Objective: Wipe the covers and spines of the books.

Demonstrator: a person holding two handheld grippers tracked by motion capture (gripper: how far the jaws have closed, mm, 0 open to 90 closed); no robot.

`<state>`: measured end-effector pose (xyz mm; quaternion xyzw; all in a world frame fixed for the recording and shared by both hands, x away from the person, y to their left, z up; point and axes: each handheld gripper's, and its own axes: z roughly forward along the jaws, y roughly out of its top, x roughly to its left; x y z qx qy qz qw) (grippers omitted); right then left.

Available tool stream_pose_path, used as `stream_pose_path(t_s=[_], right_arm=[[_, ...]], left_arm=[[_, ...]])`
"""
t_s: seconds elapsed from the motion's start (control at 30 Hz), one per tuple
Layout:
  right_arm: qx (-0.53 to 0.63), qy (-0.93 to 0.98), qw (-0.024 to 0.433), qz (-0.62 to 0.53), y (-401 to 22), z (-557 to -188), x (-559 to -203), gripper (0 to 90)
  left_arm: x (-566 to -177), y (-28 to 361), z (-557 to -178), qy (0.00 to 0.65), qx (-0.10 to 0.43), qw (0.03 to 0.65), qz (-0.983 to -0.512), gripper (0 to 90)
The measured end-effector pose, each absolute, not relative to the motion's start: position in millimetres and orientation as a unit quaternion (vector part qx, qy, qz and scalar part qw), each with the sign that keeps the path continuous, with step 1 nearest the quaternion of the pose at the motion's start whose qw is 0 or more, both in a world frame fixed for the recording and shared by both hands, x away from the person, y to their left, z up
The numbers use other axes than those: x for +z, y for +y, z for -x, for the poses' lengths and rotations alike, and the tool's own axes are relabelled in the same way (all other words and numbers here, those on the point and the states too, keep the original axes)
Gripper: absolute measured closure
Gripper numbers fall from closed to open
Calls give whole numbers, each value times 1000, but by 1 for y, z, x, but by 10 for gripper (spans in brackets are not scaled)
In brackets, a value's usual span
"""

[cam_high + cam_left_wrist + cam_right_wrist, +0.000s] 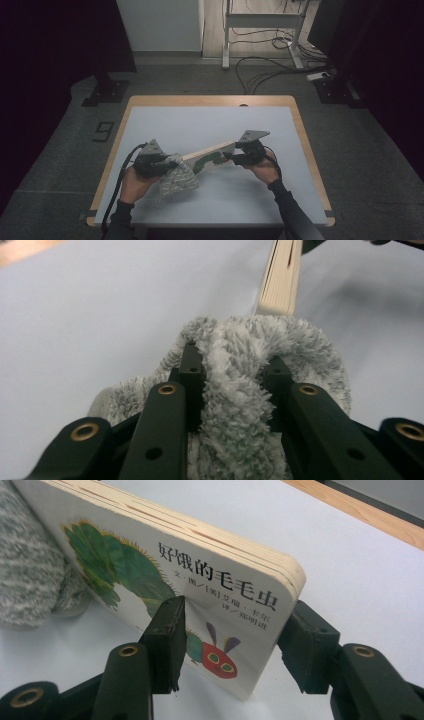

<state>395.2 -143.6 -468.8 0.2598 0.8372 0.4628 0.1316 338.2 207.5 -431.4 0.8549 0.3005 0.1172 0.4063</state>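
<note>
Dim room, evenly lit table [210, 120], soft close-up focus.

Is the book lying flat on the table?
No. The right hand-held gripper holds the book tilted on edge, its far end against the grey fluffy cloth.

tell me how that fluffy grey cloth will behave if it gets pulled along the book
The grey cloth bunches between the left gripper's jaws, so it is probably floppy. Its thick pile may drag on the board book, which looks stiff.
</note>
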Motion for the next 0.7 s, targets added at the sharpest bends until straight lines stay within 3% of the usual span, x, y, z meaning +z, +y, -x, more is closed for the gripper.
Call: stream_pose_path(t_s=[0.3,0.7], right_arm=[[463,837,131,-259,-144,-395,-469,462],[465,836,129,-260,-145,-395,-469,465]], left_arm=[[-414,201,-337,289,140,388,-864,706],[-409,241,-349,343,153,381,-845,702]])
